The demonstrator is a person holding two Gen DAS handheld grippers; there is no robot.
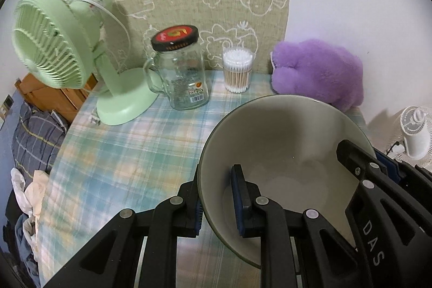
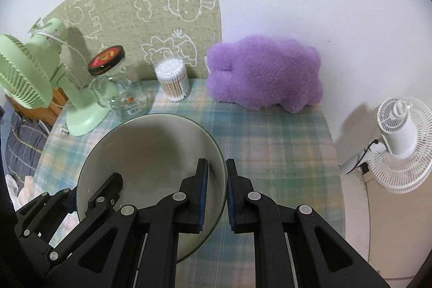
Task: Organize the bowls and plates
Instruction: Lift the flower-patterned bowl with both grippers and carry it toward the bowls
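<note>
At the near edge of the left wrist view, the left gripper [image 1: 220, 203] is being closed on the bowl [image 1: 283, 153]: the rim at about 7 o'clock is being pinched between the two blue-padded fingers [image 1: 241, 203], one inside the bowl and one outside. In the right wrist view, the right gripper [image 2: 216, 195] is being clamped the same way over the opposite rim at about 4 o'clock of the bowl [image 2: 151, 153], with one finger inside and one outside. The grey bowl is being held over the plaid tablecloth [image 1: 129, 153]; whether it is touching the cloth cannot be told.

Farther back, at 11 o'clock from the bowl in the left view, a glass jar [image 1: 183, 72] with a black and red lid is being seen upright, just beside the base of a green desk fan [image 1: 54, 45]. At 12 o'clock, a clear tub of cotton swabs [image 1: 237, 69] is being seen near the wall. At 1 o'clock, a purple plush toy [image 1: 318, 72] is being seen lying against the wall. Off the table at 3 o'clock, a white fan [image 2: 402, 145] is being seen.
</note>
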